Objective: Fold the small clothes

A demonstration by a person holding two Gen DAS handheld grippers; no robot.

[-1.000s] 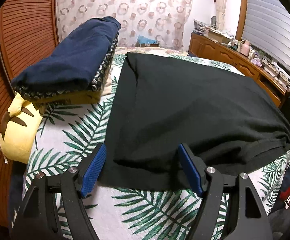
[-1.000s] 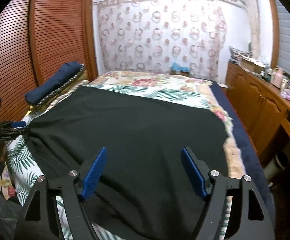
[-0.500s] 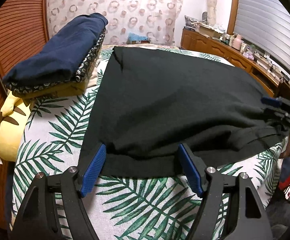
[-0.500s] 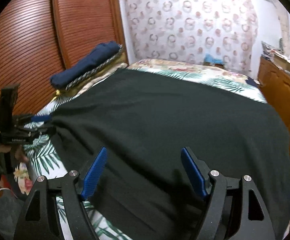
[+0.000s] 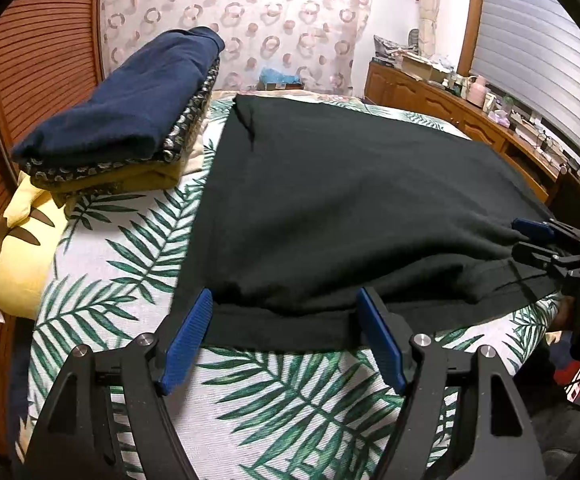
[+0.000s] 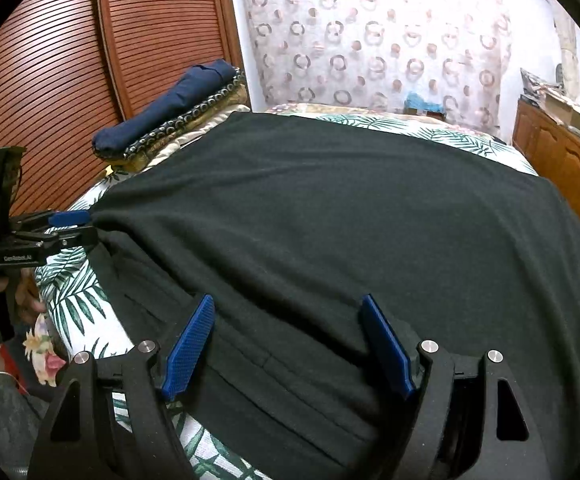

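Lying against the left edge of the bed (image 5: 102, 364), a yellow cushion (image 5: 14, 256) sits under a stack of folded clothes (image 5: 122, 112) topped by a navy piece; just beside the stack, the black garment (image 5: 349, 200) spreads flat over most of the leaf-print cover, its hem running along the near edge of the bed; the left gripper (image 5: 284, 336) sits at that hem near the left corner of the garment, its blue fingers (image 5: 186, 340) spread wide on either side of the doubled hem, with cloth lying between them but not pinched; the right gripper (image 6: 288, 344) sits over the right part of the hem, its fingers (image 6: 190, 346) equally wide apart above the folds of cloth, gripping nothing; a wooden dresser (image 5: 449, 108) stands along the right side of the bed.
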